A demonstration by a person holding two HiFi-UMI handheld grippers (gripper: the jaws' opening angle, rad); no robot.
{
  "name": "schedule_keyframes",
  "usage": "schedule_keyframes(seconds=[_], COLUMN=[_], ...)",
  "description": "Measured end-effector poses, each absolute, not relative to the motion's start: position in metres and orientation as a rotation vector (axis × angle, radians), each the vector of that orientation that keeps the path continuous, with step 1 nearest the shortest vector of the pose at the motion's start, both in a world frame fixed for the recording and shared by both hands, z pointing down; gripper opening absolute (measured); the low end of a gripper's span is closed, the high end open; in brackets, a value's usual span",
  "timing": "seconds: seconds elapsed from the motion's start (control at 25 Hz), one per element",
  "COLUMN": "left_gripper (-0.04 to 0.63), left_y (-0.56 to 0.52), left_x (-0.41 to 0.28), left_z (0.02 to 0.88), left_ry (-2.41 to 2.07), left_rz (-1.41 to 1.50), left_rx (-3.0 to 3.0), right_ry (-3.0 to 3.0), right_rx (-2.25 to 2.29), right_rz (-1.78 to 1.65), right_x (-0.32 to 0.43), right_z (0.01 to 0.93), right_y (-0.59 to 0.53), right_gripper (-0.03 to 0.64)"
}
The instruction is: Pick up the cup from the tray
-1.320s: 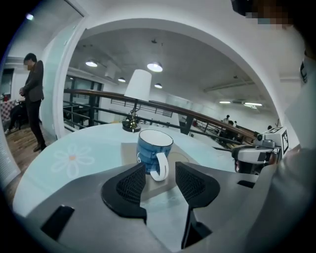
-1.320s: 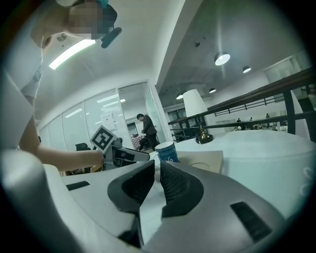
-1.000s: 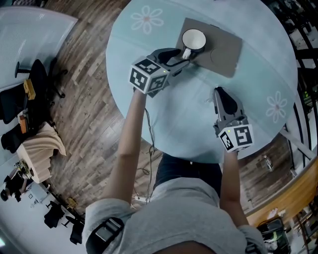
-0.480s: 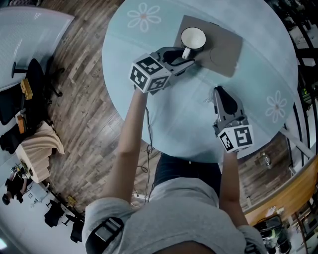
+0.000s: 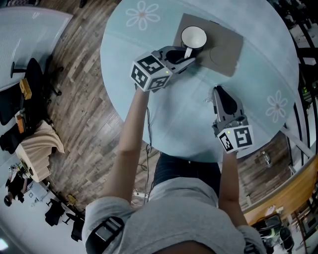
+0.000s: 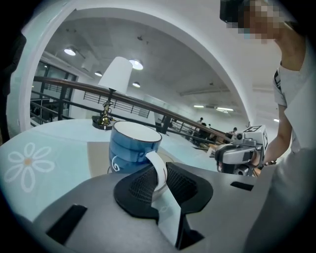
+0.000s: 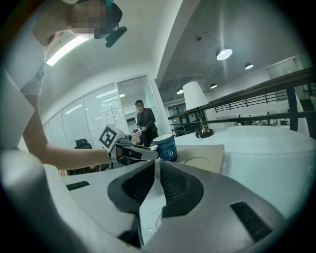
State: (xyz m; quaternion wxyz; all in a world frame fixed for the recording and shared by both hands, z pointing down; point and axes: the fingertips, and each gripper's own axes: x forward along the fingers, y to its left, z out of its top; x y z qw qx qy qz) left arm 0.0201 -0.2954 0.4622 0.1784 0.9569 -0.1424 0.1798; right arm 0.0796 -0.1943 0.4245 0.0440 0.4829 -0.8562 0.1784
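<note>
Cup: a blue mug [image 5: 193,37] with a white inside and a white handle [image 6: 158,169], standing upright on the tray at its left end, handle turned toward the person.
Tray: a flat brown board [image 5: 224,48] on the far part of the counter, with a ring mark on its bare right half.
Left hand-held gripper: its tips [image 5: 186,54] reach onto the near edge of the tray; its jaws have just been closing and now clamp the cup's handle, which stands between the black ribbed pads [image 6: 140,187].
Right hand-held gripper: it [image 5: 219,91] hangs over the counter near the person, well apart from the tray, jaws together with nothing between them.
Counter: a round, pale blue top [image 5: 184,116] with white flower prints [image 5: 143,15].
Background: a table lamp [image 6: 113,81] with a white shade stands beyond the cup.
</note>
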Motion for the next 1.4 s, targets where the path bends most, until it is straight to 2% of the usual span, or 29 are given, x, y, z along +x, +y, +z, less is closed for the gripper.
schedule_keyframes(seconds=[0.56,1.4], left_gripper=[0.049,0.050], left_y=[-0.289,-0.257], left_x=[0.034,0.006], left_z=[0.449,0.400], left_ry=[-0.421,-0.511], left_rz=[0.336,0.125], left_rx=[2.800,2.780], right_ry=[-2.601,-2.678], right_rx=[1.500,1.520], right_rz=[0.557,0.496], right_x=[0.085,0.080], right_z=[0.429,0.400], right_y=[-0.196,-0.193], right_gripper=[0.035,0.035])
